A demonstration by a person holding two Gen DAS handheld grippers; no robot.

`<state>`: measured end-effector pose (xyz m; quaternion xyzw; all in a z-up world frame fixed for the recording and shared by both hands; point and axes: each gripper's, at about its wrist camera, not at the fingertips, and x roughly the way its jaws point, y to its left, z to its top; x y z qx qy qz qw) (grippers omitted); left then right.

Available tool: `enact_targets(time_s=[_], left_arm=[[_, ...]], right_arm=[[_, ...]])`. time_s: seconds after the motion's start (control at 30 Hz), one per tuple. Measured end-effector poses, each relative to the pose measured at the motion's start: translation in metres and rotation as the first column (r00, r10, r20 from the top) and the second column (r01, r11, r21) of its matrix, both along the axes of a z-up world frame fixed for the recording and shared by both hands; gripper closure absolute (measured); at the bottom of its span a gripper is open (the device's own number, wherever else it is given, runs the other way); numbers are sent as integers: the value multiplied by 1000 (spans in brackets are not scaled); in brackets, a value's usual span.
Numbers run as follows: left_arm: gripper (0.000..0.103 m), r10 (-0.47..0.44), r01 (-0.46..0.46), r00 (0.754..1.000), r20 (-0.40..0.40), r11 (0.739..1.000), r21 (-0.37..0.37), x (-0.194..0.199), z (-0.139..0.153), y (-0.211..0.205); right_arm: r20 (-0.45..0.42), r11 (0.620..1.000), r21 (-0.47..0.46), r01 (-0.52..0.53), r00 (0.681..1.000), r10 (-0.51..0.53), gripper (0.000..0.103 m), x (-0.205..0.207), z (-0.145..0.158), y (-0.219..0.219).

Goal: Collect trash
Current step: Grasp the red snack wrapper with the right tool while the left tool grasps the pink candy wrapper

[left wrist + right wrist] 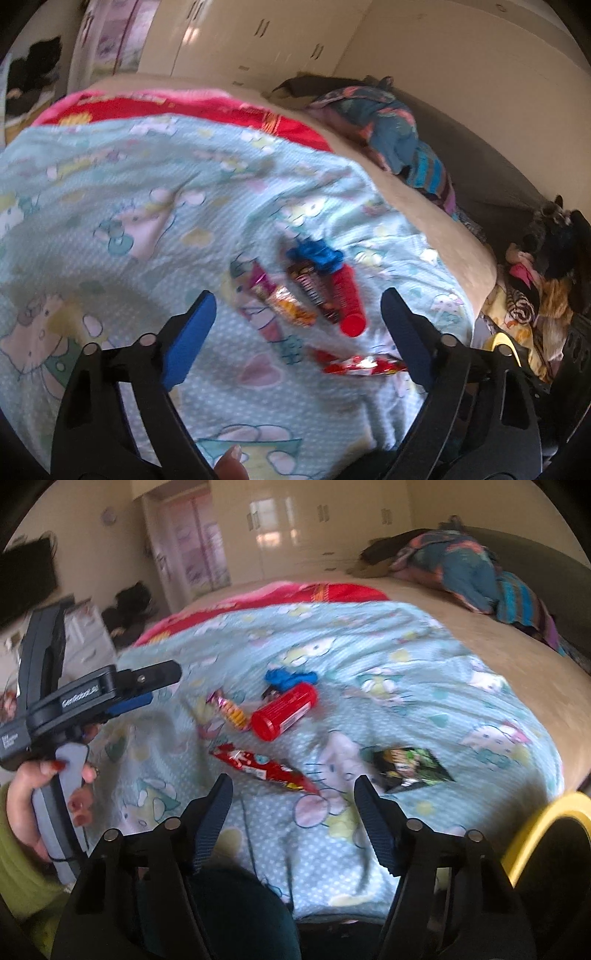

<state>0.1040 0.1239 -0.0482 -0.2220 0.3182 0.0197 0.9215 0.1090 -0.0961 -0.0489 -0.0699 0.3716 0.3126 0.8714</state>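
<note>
Both your left gripper (297, 314) and right gripper (293, 794) hang with jaws apart and empty above the cartoon-print blanket (406, 657), where a red wrapper (264, 766), red tube (284, 711), orange wrapper (229, 709) and dark packet (410, 768) lie scattered

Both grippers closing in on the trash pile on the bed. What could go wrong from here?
1. The red tube lies on its side on the soft blanket; a nudge may roll it away.
2. The red wrapper lies flat, so the right gripper, open above it, could pinch blanket too.
3. The left gripper, also open, heads for the same tight cluster beside the orange wrapper; the two could collide.
</note>
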Motion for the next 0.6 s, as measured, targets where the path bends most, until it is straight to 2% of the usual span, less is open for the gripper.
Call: enact_targets(time_s=[0.17,0.37,0.47,0.5,0.53,0.6], left_arm=[[38,7,-9,999,-47,999,-51,5,-22,9],[48,-13,2,996,-87,992,-126,16,-40,10],[51,-24,9,995,-102,988,-153,24,-46,7],[51,-30,12,994,-106,987,-160,27,-48,6],[51,-32,14,994,-108,986,-167,29,-49,6],[51,-37,13,993,-116,980,-198,37,-53,6]], right_arm=[[-30,997,-58,-43,999,42,41,14,-18,18],[-77,992,-99,-74,995,66,48,34,-37,32],[-97,990,-107,-93,992,83,62,41,-44,36],[-107,989,-103,-106,990,95,73,42,-46,38],[-111,988,-101,-117,988,106,79,42,-48,39],[-102,987,-103,-125,988,115,86,39,-49,40]])
